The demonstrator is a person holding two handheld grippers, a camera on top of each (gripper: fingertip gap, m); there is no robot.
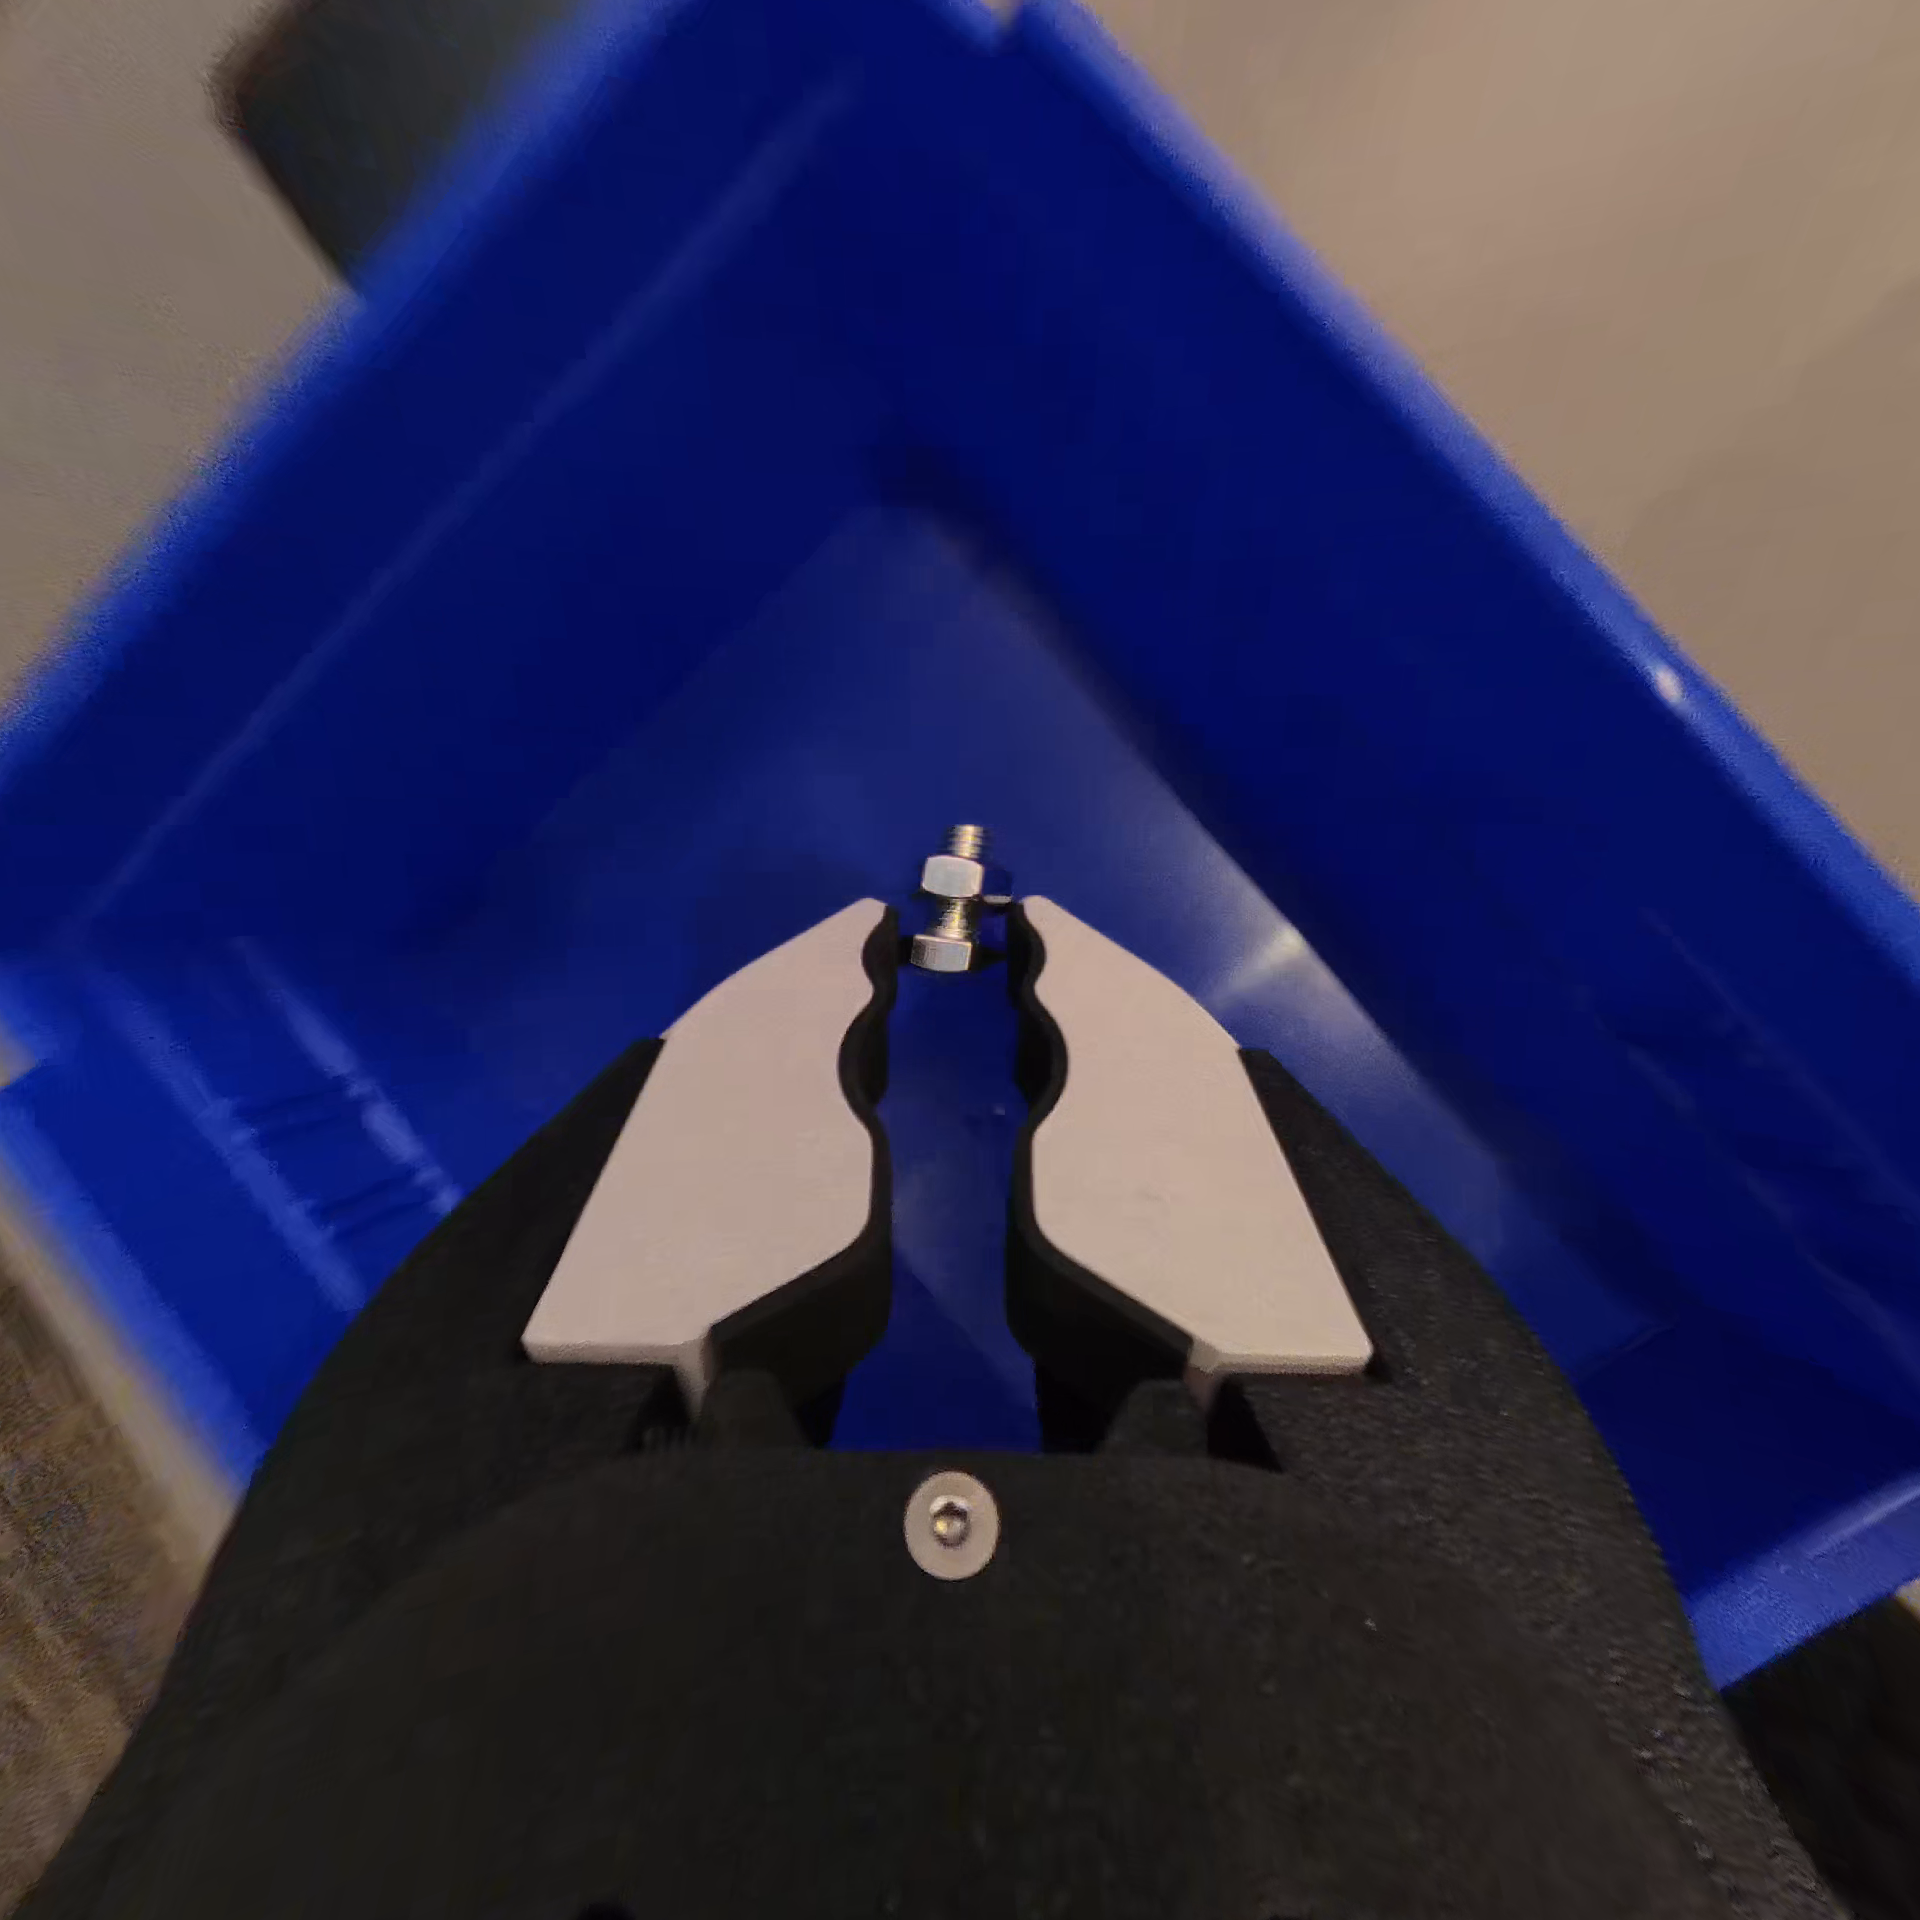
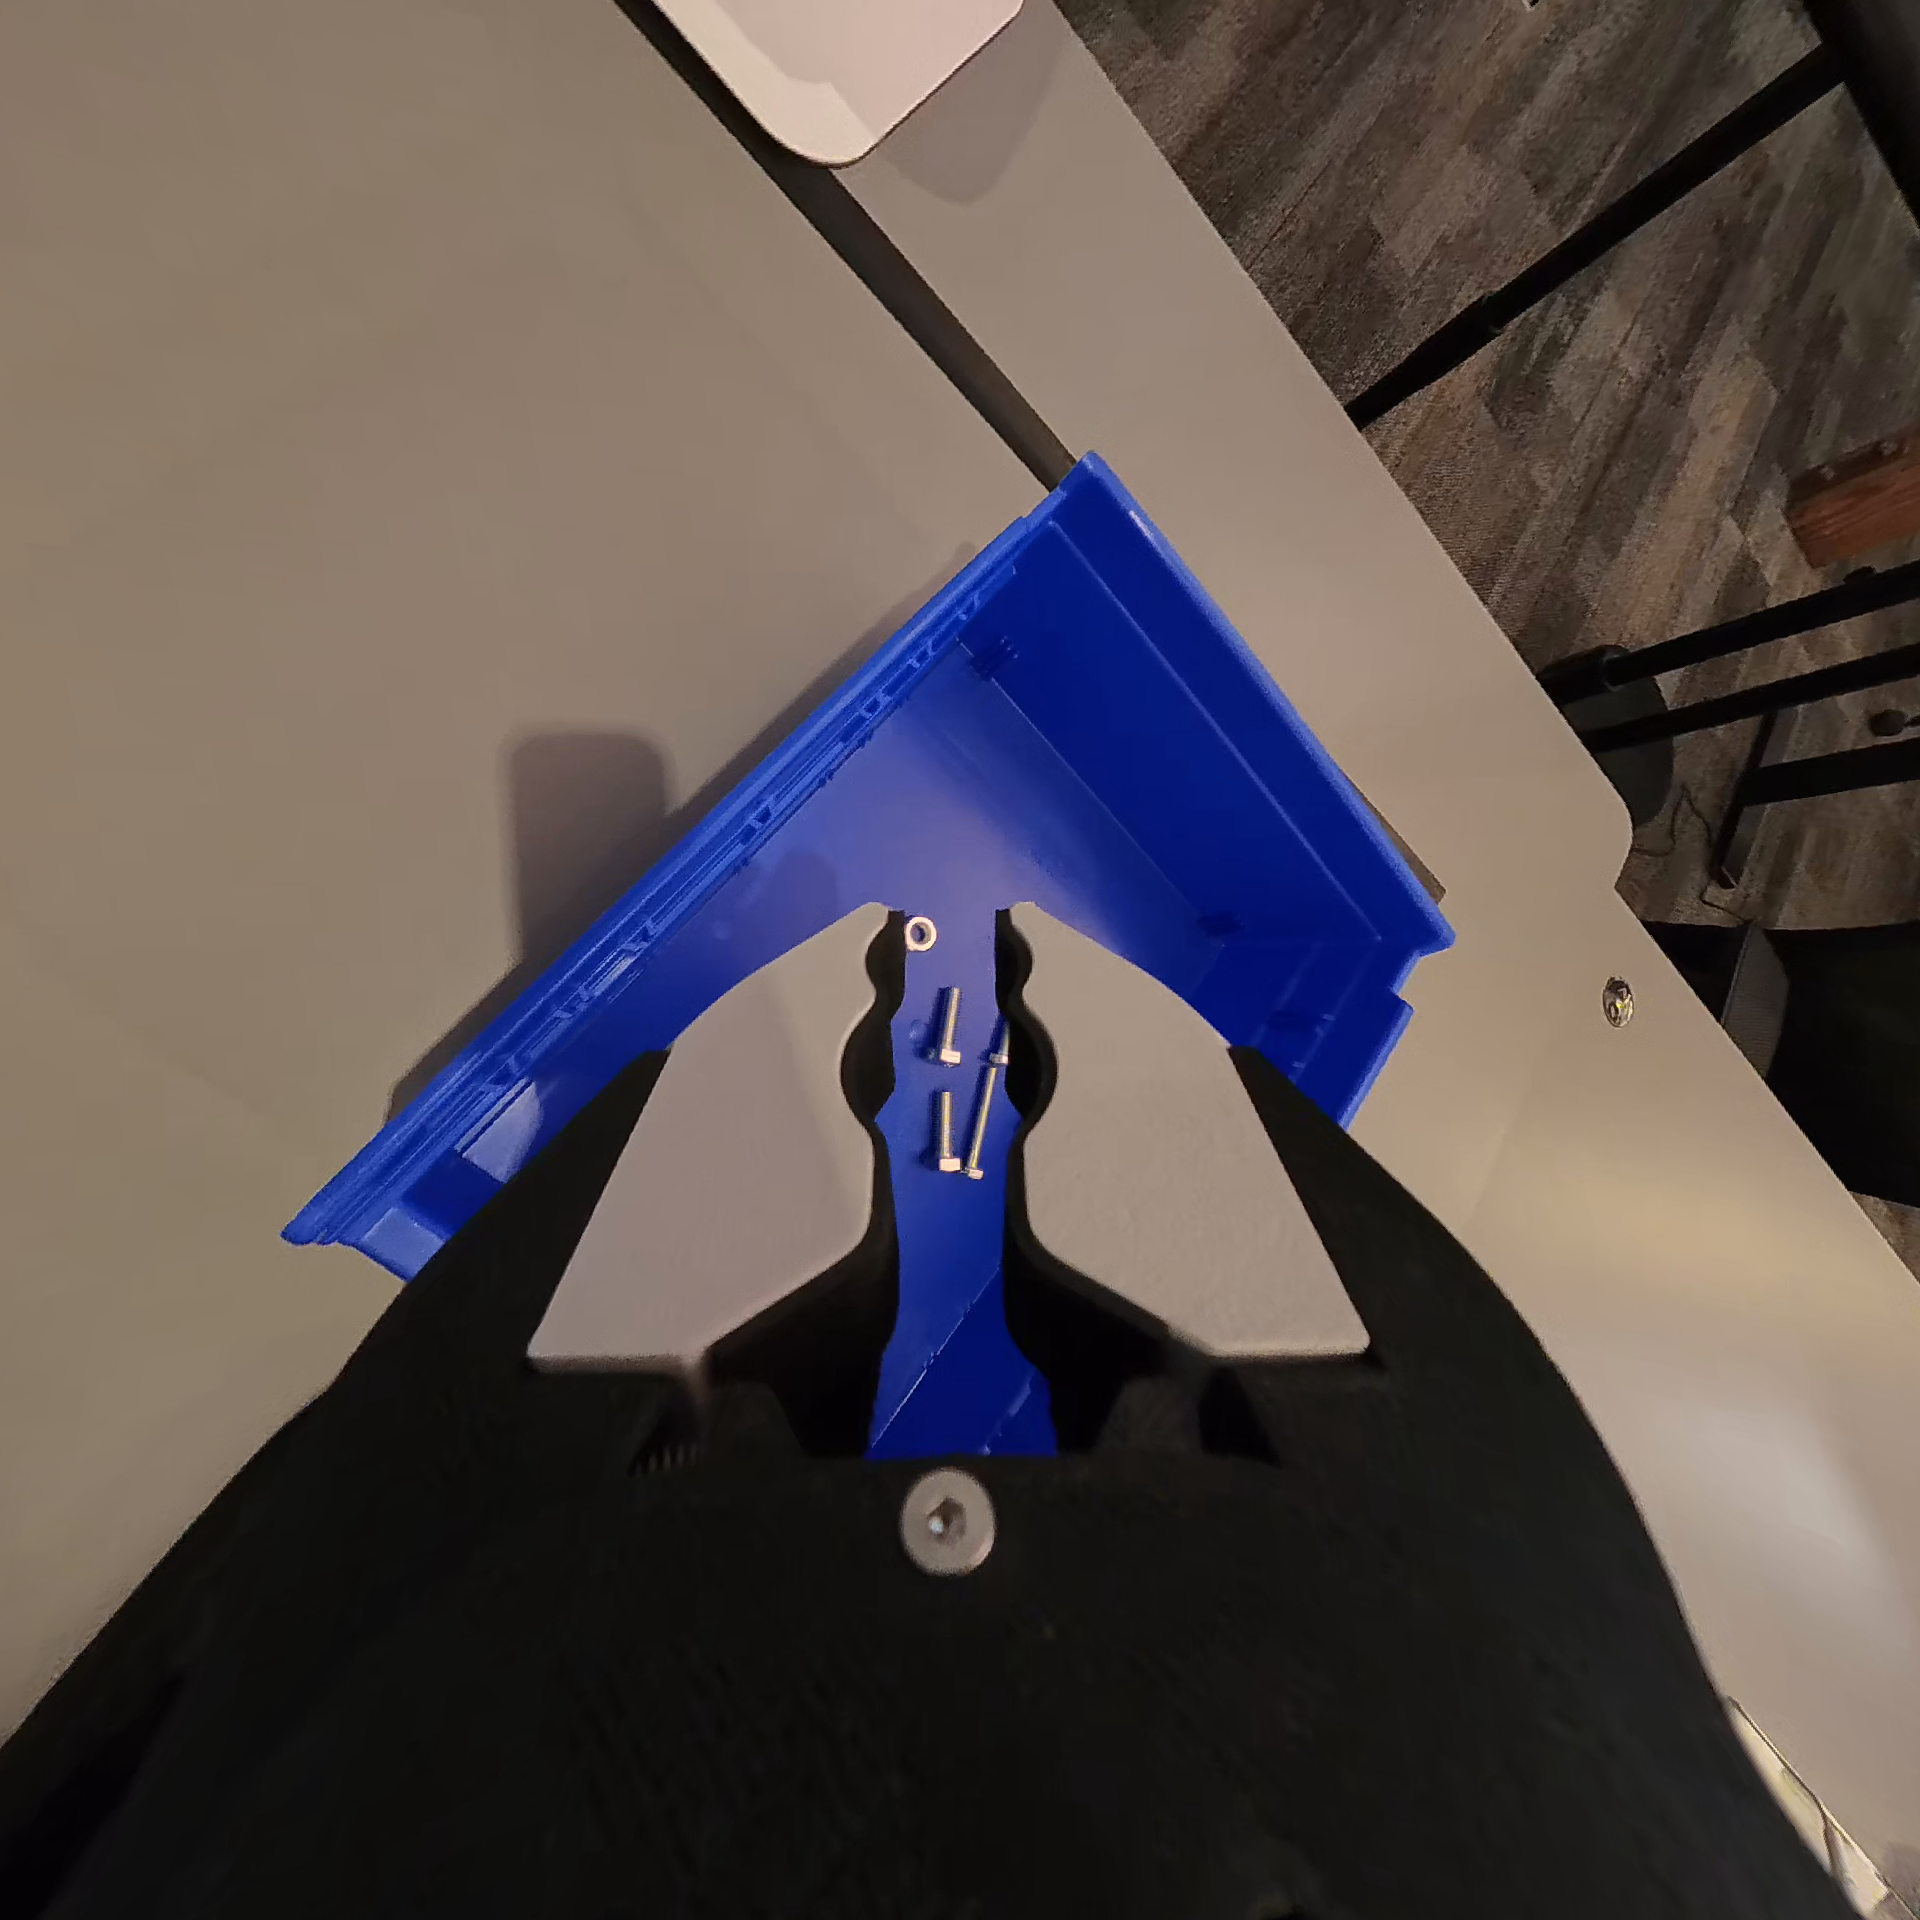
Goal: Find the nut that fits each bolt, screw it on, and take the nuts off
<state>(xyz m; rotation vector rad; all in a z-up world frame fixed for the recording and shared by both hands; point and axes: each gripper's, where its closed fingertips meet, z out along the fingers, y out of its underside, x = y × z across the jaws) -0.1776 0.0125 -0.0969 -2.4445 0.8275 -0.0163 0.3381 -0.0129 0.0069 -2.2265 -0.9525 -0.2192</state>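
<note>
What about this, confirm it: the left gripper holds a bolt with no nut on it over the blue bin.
Wrong on the nut. The left wrist view shows a nut threaded on the bolt that the left gripper holds over the blue bin.

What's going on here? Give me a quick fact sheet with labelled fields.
Setting: blue bin on a grey table
Left gripper: fingertips on either side of a small bolt with a nut threaded on it, over the bin
Right gripper: open, holding nothing, above the bin
In the bin: three loose bolts, one washer
</note>
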